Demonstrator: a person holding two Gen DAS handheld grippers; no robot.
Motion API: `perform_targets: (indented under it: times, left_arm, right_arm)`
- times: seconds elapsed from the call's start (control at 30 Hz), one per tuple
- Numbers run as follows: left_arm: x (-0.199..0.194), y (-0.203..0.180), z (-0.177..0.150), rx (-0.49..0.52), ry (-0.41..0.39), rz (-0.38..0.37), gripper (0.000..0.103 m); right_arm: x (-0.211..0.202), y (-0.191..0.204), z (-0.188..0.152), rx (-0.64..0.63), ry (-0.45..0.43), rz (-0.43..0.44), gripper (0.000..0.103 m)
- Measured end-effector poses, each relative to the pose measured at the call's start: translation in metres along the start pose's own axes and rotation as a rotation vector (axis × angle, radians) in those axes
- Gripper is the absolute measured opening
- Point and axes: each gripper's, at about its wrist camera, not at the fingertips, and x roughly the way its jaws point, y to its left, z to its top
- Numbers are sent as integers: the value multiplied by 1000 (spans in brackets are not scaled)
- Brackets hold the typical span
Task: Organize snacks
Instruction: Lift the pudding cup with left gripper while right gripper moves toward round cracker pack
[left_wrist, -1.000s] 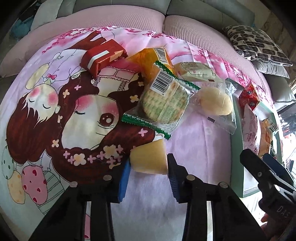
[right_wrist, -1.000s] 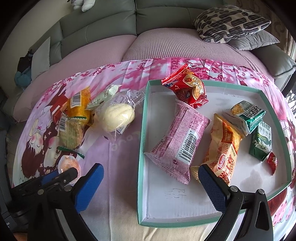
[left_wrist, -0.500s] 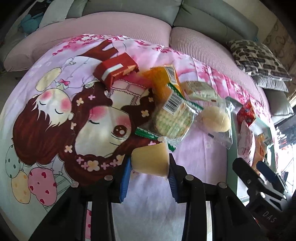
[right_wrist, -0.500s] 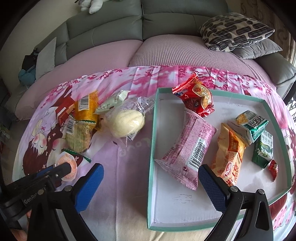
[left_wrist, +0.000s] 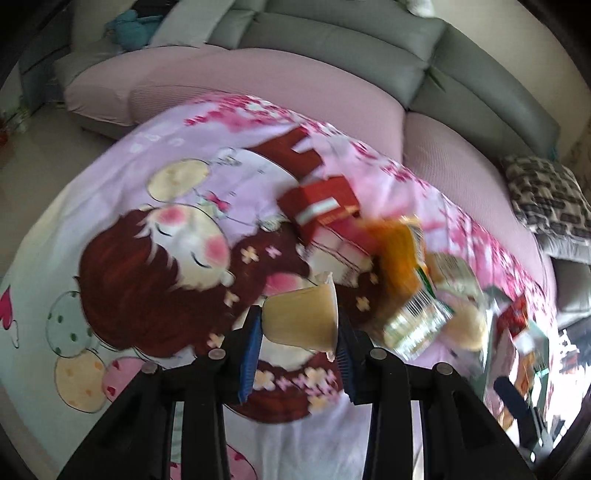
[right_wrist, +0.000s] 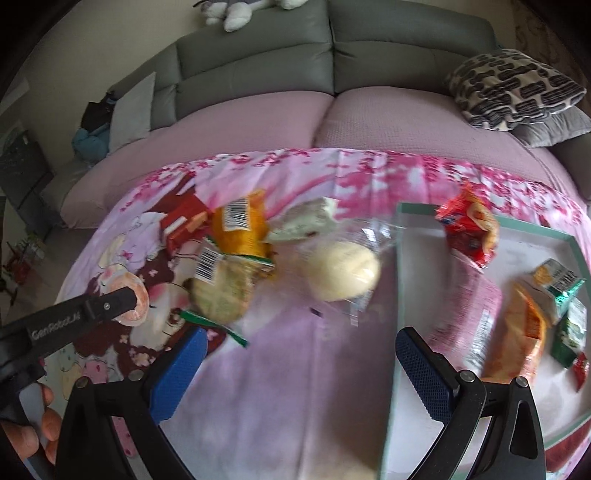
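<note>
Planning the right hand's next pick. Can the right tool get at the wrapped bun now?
Probably yes: the right tool is open and empty, and the wrapped bun lies uncovered just ahead on the cloth.

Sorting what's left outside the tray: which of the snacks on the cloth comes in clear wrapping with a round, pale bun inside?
The pale round bun in clear plastic, lying nearest the green-rimmed tray; its neighbours have printed wrappers.

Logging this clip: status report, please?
Left gripper shut on jelly cup. Right gripper open, empty, beside tray. Bun pack lies between cup and tray.
</note>
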Motion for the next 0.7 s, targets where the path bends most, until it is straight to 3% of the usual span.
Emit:
perform_targets:
  times: [0.23,0.53,0.7]
  left_arm:
    - [6,2,12,-32,-18,12,38]
    - [20,19,17,-93,16,3,39]
    - [22,27,18,-118,20,7,38]
  right_arm:
    - [18,21,5,19,12,56,100]
    - [41,47,11,-10,41,70,81]
    - [53,47,14,16,54,67,81]
